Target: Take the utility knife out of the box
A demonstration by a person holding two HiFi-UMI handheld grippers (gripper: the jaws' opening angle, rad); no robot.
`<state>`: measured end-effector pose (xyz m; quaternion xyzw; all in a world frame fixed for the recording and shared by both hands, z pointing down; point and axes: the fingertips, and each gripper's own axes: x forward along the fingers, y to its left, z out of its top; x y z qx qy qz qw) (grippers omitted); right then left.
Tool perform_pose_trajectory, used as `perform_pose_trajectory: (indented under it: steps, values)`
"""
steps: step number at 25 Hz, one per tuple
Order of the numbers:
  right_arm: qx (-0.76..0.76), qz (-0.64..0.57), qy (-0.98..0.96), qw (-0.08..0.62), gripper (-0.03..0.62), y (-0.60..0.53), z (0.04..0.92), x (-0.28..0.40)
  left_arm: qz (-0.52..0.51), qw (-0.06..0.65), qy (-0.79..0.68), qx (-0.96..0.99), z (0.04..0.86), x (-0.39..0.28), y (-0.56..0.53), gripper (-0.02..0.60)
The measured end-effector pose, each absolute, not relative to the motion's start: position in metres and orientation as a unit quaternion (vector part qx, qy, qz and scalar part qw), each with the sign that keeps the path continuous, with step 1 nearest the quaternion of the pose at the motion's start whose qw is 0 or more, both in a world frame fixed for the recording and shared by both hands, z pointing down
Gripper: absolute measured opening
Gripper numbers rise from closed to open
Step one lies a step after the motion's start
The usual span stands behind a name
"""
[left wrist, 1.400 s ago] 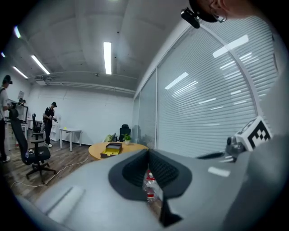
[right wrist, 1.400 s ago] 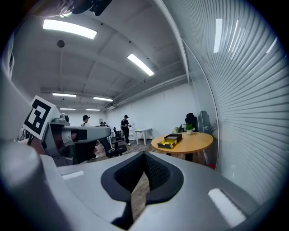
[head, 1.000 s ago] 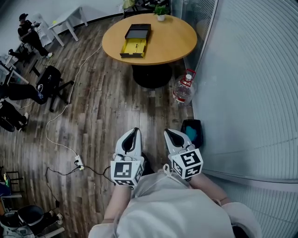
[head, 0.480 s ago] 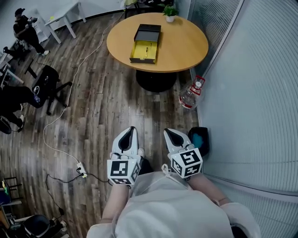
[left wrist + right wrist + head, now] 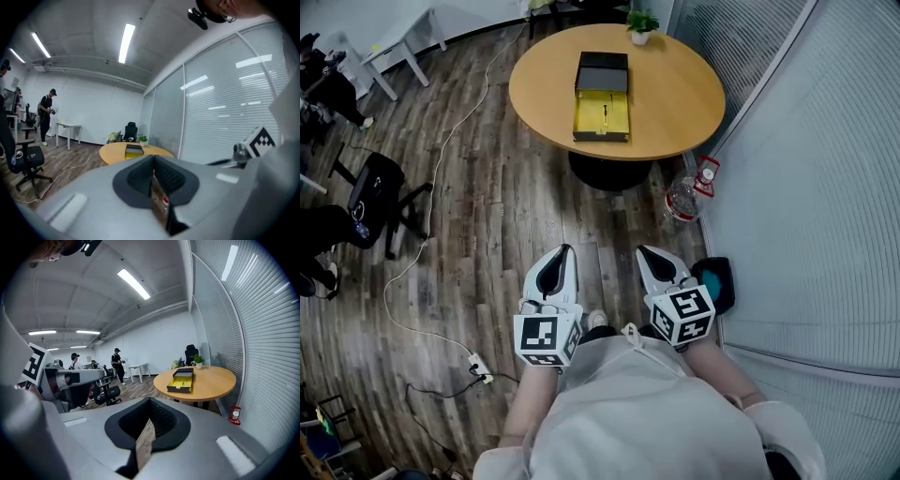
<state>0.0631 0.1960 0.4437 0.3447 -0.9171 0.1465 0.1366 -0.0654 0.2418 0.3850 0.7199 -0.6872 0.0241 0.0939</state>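
Note:
A black box (image 5: 602,98) with a yellow lining lies open on a round wooden table (image 5: 675,103), far ahead of me. A slim utility knife (image 5: 604,114) rests in the yellow tray. The box also shows in the left gripper view (image 5: 133,151) and the right gripper view (image 5: 180,379). My left gripper (image 5: 557,265) and right gripper (image 5: 653,259) are held side by side close to my body, above the floor, well short of the table. Both are shut with nothing between the jaws.
A glass wall with blinds (image 5: 806,187) runs along the right. A water bottle (image 5: 682,197) stands by the table's base, a black bin (image 5: 714,281) beside my right gripper. A cable (image 5: 431,187) and power strip (image 5: 478,366) lie on the wooden floor; office chairs and people stand left.
I have walked toward the table with both grippers held as before; the table and box have come nearer and lower in the head view, and the box is now seen straight on.

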Motion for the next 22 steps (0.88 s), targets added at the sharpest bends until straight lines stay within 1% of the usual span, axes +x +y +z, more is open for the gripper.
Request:
perform_pose_trajectory:
  steps: [6,11,16,22]
  values:
    - [0.363,0.163,-0.906,0.144,0.000,0.168,0.454,0.030,0.027,0.116,-0.681,0.722,0.402,-0.107,0.217,0.005]
    - [0.363,0.152,-0.907,0.146,0.000,0.138,0.458,0.005,0.025,0.118,-0.683,0.721,0.412,-0.133,0.186,0.005]
    - [0.354,0.150,-0.911,0.151,0.000,0.087,0.467,-0.016,0.027,0.111,-0.681,0.723,0.416,-0.146,0.134,0.006]
    - [0.357,0.158,-0.909,0.145,0.000,0.000,0.471,-0.040,0.040,0.110,-0.679,0.725,0.419,-0.168,0.049,0.006]
